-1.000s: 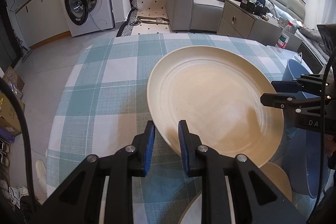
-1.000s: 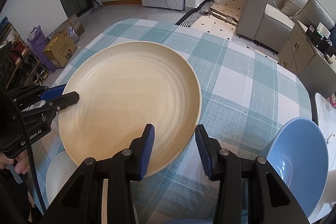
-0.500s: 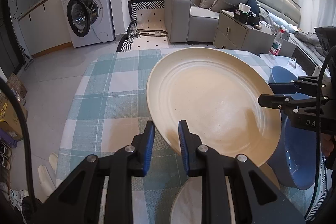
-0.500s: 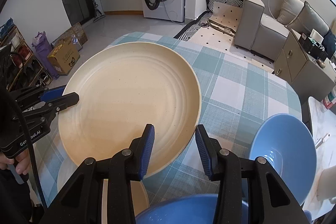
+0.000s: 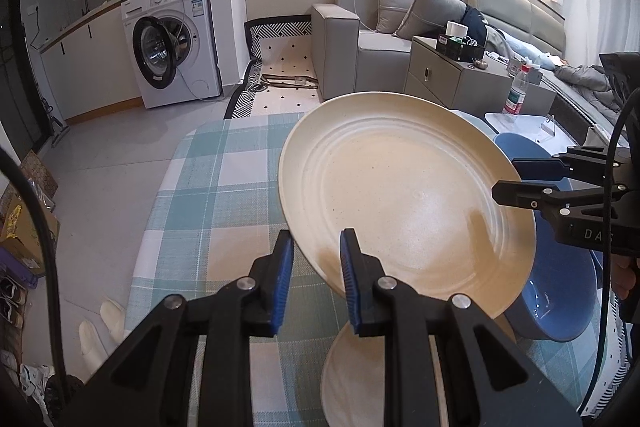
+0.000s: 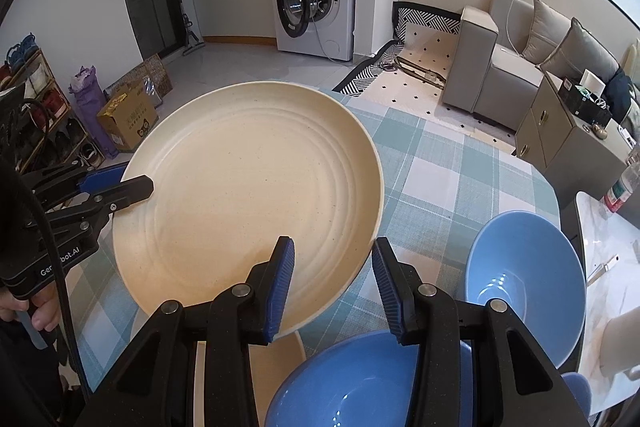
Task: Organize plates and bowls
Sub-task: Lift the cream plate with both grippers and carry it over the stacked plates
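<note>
1 large round cream plate (image 6: 256, 203), lifted above checked-cloth desk (image 6: 448, 183). Left gripper (image 5: 316, 255) and right gripper (image 6: 330, 279) each pinching its rim. 2 blue bowls (image 6: 524, 267) near right.

Both views are bright and sharp, lit by warm ceiling lamps glaring off the wall above the sofa (image 5: 384, 39). The cream plate (image 5: 400, 195) carries a soft sheen beside a gripper's shadow. Fisheye bending curves walls; corners go black.
</note>
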Demonstrator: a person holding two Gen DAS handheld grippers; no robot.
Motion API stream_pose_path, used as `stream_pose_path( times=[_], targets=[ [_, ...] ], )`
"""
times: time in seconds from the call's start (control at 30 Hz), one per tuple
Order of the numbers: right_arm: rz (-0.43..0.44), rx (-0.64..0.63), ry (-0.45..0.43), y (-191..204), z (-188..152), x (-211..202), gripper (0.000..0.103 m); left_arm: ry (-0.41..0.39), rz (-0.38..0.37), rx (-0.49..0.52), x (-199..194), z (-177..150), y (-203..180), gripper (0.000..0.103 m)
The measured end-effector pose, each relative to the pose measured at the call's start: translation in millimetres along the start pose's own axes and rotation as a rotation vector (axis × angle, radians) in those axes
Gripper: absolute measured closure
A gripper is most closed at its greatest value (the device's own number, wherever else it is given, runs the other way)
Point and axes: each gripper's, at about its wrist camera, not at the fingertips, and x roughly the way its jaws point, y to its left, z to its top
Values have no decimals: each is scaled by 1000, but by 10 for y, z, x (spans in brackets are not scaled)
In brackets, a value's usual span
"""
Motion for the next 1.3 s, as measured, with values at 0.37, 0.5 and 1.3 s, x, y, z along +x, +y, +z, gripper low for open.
stream_pose_path(
  times=[0.37, 0.5, 1.3],
  targets=[
    [4, -3, -24, 120, -138, -224, 61, -9, 7, 12, -165, -110, -42, 81],
    [0, -7, -38, 168, -186, -311, 61, -18, 13, 16, -243, -137, -54, 81],
    [16, 0, -61, 360, -465, -492, 61, -47, 4, 25, -500, -402, -50, 81]
  ],
)
